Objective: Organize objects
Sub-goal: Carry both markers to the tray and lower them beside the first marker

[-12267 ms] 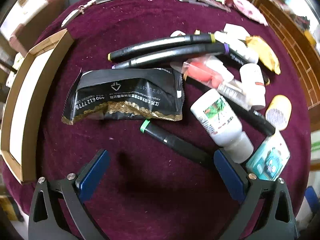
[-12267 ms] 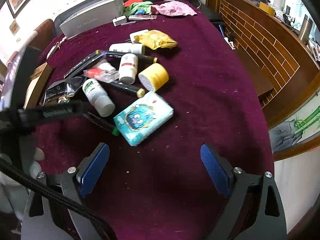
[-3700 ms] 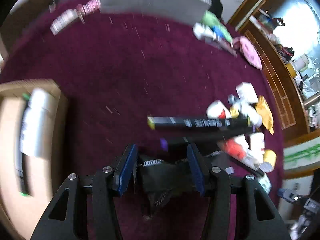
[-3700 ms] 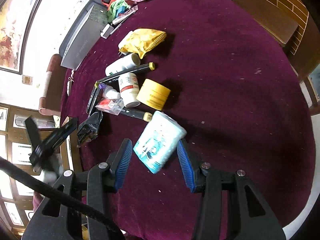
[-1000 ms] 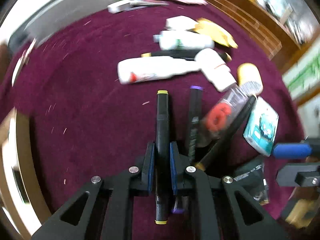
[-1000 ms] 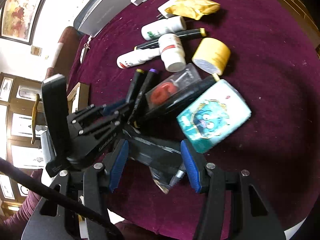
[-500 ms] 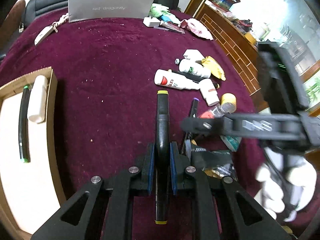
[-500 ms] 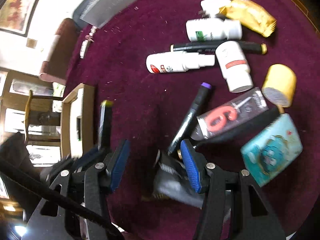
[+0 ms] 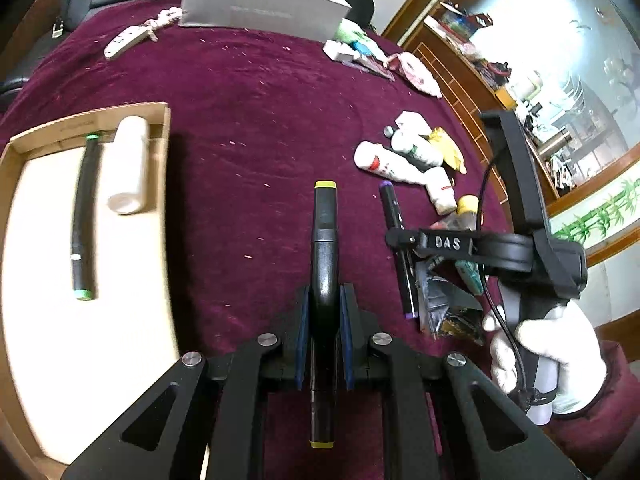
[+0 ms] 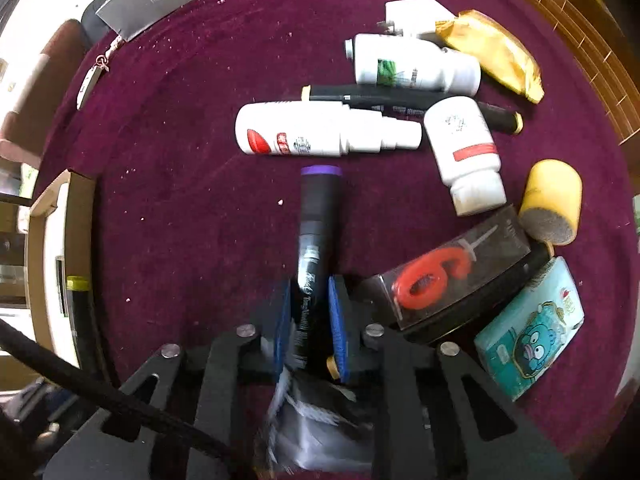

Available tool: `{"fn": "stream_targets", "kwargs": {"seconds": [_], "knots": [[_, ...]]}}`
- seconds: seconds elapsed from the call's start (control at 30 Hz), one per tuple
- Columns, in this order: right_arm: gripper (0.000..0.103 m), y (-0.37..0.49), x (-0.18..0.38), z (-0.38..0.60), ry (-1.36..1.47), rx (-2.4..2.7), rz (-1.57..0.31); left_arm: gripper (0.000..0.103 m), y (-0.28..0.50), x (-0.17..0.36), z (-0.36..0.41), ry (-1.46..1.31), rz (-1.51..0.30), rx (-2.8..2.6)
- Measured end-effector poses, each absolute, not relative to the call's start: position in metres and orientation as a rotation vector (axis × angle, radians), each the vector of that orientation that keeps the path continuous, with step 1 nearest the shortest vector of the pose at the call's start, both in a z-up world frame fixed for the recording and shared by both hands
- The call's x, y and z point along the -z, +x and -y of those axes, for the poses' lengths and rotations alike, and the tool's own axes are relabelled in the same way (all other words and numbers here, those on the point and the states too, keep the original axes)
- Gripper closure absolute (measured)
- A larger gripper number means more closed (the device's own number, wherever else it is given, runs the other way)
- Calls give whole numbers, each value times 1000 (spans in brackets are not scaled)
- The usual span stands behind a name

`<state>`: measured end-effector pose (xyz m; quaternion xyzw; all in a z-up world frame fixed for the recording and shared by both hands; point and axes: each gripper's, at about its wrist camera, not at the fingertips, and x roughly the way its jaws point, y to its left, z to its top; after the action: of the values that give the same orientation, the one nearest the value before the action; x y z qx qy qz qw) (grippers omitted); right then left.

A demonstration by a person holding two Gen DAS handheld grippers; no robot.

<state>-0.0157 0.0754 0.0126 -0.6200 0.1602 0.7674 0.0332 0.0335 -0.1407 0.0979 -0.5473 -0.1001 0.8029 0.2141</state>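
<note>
My left gripper (image 9: 323, 312) is shut on a black marker with yellow caps (image 9: 324, 240), held above the maroon cloth. My right gripper (image 10: 310, 312) is shut on a black marker with a purple cap (image 10: 318, 216), which also shows in the left wrist view (image 9: 394, 224). A cardboard tray (image 9: 160, 184) at the left holds a green-capped marker (image 9: 82, 216) and a white bottle (image 9: 128, 172). The tray's edge shows in the right wrist view (image 10: 80, 216).
On the cloth lie white bottles (image 10: 320, 134) (image 10: 412, 66) (image 10: 464, 152), another black marker (image 10: 404, 102), a yellow packet (image 10: 492, 52), a yellow sponge cylinder (image 10: 554, 204), a boxed red "6" candle (image 10: 452, 272), a blue tissue pack (image 10: 528, 328) and a black foil bag (image 9: 444, 300). A grey box (image 9: 260, 4) stands at the back.
My right gripper has closed on the purple-capped marker, with the black bag now under it. My left gripper has kept the yellow-capped marker and moved nearer the tray.
</note>
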Motion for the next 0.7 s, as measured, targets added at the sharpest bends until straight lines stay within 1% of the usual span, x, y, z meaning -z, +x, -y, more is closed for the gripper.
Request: {"fn": "stream_targets", "kwargs": {"seconds": [0.17, 0.4, 0.57, 0.7], "knots": [[91, -5, -16, -75, -1938, -2404, -657, 92, 36, -108, 171, -1497, 327, -2270], [90, 8, -54, -60, -1953, -2545, -838, 91, 39, -119, 228, -1491, 399, -2373], [90, -3, -76, -19, -2014, -2637, -864, 91, 31, -120, 276, -1513, 457, -2458], [90, -19, -81, 19, -2111, -2667, -888, 91, 20, -114, 299, -1539, 449, -2491]]}}
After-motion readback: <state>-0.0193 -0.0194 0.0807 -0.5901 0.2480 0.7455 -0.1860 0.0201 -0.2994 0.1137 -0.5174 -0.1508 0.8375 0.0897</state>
